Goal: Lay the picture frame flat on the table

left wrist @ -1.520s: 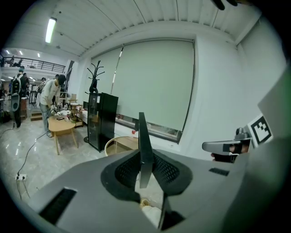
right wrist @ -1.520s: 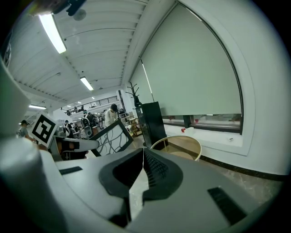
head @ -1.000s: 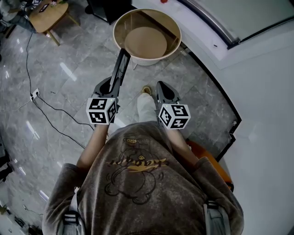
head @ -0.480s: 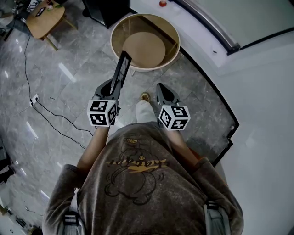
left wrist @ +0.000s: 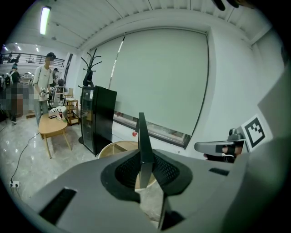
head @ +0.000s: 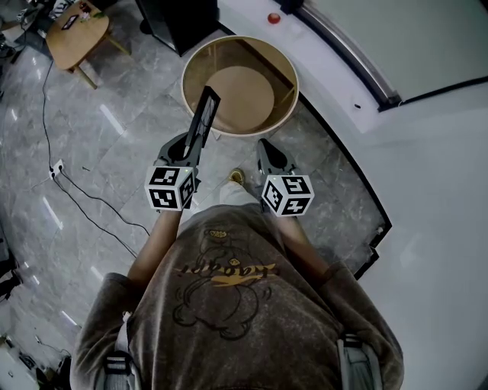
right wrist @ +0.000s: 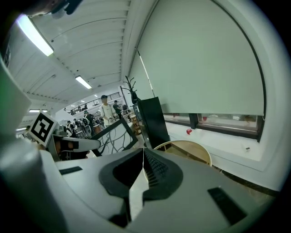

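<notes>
A black picture frame (head: 204, 114) stands on edge, held at its lower end by my left gripper (head: 184, 145), which is shut on it. In the left gripper view the frame (left wrist: 144, 139) shows edge-on between the jaws. From the right gripper view its white picture with dark lines (right wrist: 113, 136) is visible at the left. The frame's top reaches over the near rim of a round wooden table (head: 293, 76). My right gripper (head: 271, 152) hangs level beside the left one, shut with nothing in it, its jaws meeting (right wrist: 142, 157).
A black cabinet (head: 179, 19) stands behind the round table. A small wooden table (head: 76, 27) is at the far left, and a cable (head: 84, 190) runs over the grey floor. A white curved ledge (head: 427, 190) with a red object (head: 273, 17) borders the right. People stand far off (left wrist: 44, 86).
Both grippers and the frame have been carried forward toward the round table. The table is nearer now and the frame's top overlaps its rim. Neither gripper's jaws have changed.
</notes>
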The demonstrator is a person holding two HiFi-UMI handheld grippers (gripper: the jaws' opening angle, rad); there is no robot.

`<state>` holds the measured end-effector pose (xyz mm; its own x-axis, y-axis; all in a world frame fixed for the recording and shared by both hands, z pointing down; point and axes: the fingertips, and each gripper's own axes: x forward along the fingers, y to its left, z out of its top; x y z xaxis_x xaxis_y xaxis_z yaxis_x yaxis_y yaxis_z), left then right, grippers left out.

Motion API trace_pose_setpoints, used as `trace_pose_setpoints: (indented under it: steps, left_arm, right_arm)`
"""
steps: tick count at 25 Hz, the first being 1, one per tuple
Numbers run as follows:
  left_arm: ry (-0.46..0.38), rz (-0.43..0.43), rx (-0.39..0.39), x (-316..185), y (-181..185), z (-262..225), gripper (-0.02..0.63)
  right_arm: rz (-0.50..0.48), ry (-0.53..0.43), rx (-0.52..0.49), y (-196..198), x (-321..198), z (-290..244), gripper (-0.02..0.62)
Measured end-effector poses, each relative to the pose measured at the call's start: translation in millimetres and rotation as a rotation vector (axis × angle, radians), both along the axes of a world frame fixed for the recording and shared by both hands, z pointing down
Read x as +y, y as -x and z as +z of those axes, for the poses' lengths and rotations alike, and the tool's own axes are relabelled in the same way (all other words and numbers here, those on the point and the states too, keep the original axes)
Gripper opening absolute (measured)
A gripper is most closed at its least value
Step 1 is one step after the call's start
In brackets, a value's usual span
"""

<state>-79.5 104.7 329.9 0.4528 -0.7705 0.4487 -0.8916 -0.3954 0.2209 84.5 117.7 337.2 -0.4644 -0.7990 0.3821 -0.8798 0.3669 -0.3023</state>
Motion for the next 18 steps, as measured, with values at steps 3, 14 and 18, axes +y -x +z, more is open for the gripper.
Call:
trace_pose_setpoints:
  steps: [3, 14, 18]
  left_arm:
    - [0.001, -0.014, 0.004, -18.2, -9.7, -0.6, 0.077]
    - [-0.008, -0.069, 0.021, -62.6, -28.0, -2.9, 0.077]
    - [-0.011, -0.077, 0.019, -71.7, -26.3, -2.0, 0.077]
  right_arm:
    - [-0.02, 0.002, -0.002, -8.4, -19.9, 0.0, 0.02]
    - [-0.094, 0.012, -0.006, -21.7, -71.7, 6.2, 0.02]
    - [-0.103, 0.015, -0.01, -19.0, -80.5, 9.4, 0.02]
